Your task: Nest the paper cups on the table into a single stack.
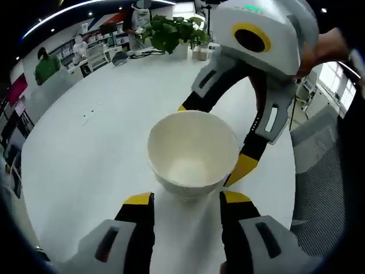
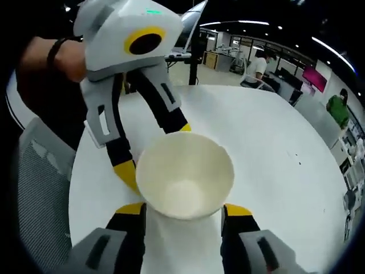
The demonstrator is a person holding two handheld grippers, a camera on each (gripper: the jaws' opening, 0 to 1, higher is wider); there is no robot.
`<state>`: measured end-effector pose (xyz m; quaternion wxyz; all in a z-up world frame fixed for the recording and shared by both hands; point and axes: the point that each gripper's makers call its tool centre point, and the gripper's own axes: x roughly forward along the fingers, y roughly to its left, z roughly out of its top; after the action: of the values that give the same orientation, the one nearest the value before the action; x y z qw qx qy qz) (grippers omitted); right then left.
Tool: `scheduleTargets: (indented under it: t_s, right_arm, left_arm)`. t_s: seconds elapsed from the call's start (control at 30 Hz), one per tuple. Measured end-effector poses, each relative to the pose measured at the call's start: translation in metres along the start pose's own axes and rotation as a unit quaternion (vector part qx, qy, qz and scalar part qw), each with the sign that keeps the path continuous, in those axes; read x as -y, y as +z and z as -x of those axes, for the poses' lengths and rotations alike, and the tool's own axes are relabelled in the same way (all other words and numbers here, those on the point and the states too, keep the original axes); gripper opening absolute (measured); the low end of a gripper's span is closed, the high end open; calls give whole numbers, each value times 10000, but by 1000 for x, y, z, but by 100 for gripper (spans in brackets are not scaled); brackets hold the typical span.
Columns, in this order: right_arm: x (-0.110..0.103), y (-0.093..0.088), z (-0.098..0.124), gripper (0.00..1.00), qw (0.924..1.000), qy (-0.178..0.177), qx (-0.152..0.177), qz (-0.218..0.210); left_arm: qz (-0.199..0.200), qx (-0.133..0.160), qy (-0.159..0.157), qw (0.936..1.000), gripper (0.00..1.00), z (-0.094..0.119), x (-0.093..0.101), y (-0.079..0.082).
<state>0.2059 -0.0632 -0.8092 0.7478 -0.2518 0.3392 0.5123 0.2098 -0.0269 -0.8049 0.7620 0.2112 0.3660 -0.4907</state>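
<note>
One white paper cup [image 1: 193, 154] stands upright on the round white table [image 1: 85, 142], mouth open toward me. My left gripper [image 1: 186, 198] is open, its yellow tips just short of the cup's base on either side. From the upper right my right gripper [image 1: 212, 138] straddles that cup. In the right gripper view the cup [image 2: 185, 174] sits between the right gripper [image 2: 183, 210] tips, its lower wall touching both jaws. The left gripper [image 2: 155, 149] reaches in from the upper left, one tip beside the cup and one behind its rim.
A potted plant [image 1: 171, 31] and small items stand at the table's far edge. A grey mesh chair [image 1: 325, 182] [image 2: 40, 188] is beside the table. The bare tabletop [image 2: 274, 142] spreads out around the cup. A person [image 2: 256, 68] sits at desks in the background.
</note>
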Motion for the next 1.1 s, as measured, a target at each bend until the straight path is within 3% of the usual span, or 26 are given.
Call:
scheduleTargets:
  t_s: [0.33,0.4,0.57,0.73,0.9,1.1]
  right_arm:
    - [-9,-10,19,70,9971,-378,267,-604]
    - [-10,-15,25,70,9944,-493,387,-852]
    - [-18,-24,35,72,9946,-625,362,-748]
    - [-32,-24,45,77,9937,-654,508,-753]
    - [-47,-20,58,78,9929,-692,592,-760]
    - [-64,-17,77,78,9863,-838,963,-1043]
  left_arm:
    - [668,326,506,9960,57,33,-2,-19]
    - [915,490,662,9924,59,42,0,-24]
    - [1470,875,849,9816,65,55,13,-28]
    - [1571,937,914,9789,66,61,28,-41]
    - [1544,1036,978,9777,69,67,35,-41]
    - [1437,1100,1128,9770,71,75,51,-42]
